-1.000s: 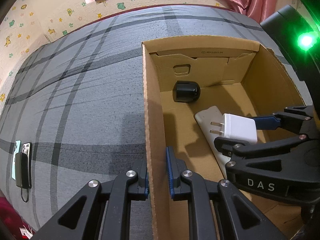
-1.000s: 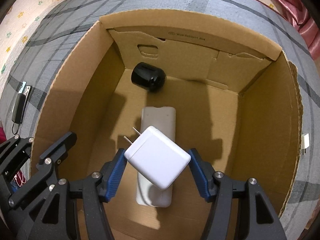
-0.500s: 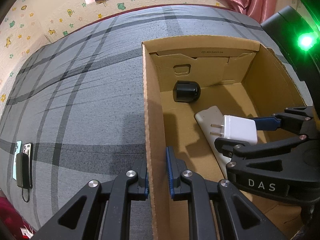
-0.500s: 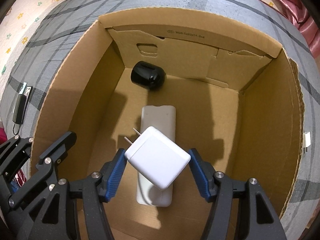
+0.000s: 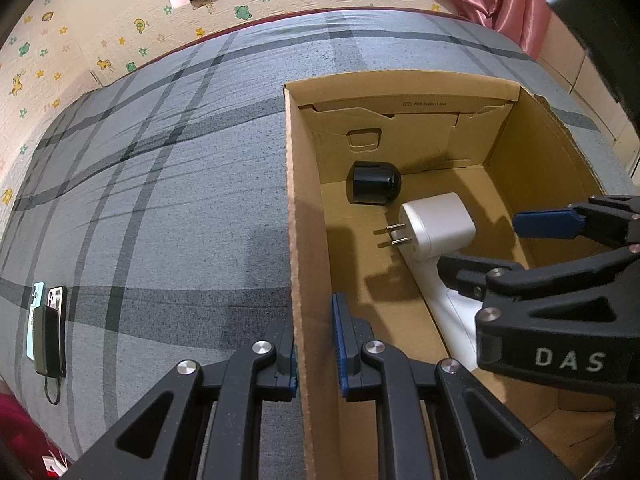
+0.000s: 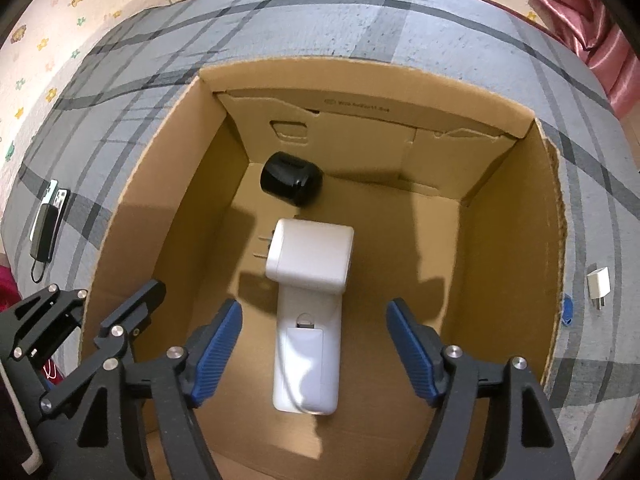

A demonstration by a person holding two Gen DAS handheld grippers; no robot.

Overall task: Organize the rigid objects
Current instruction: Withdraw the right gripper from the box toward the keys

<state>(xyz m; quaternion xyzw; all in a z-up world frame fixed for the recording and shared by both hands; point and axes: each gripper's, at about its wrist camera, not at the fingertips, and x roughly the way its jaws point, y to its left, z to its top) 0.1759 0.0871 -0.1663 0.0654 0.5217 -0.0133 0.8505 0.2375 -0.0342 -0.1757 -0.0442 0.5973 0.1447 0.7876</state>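
Your right hand-held gripper hangs over the open cardboard box, its blue pads spread wide with nothing pressed between them; its jaws have just been opening. Directly below the gap lies a long white remote-like slab, flat on the box floor. Just past the fingertips, the white charger rests on the far end of that slab, clear of both pads, its two prongs pointing to the gripper's left. Beyond the charger, near the far wall of the box, a black rounded object lies on its side.

Your left hand-held gripper is clamped on the left wall of the box, one pad outside and one inside. From there the charger sits ahead and to the right, inside the box, with the black rounded object just behind it.

The left wrist view shows the right hand-held gripper from the side, its near finger over the slab and its far blue pad well apart from the charger. It also shows the grey plaid bed stretching to the left.

The right wrist view alone shows a small white plug on the bed to the right of the box, and a small blue thing at the box's right wall. Both views catch the phones far out to the left on the bed.
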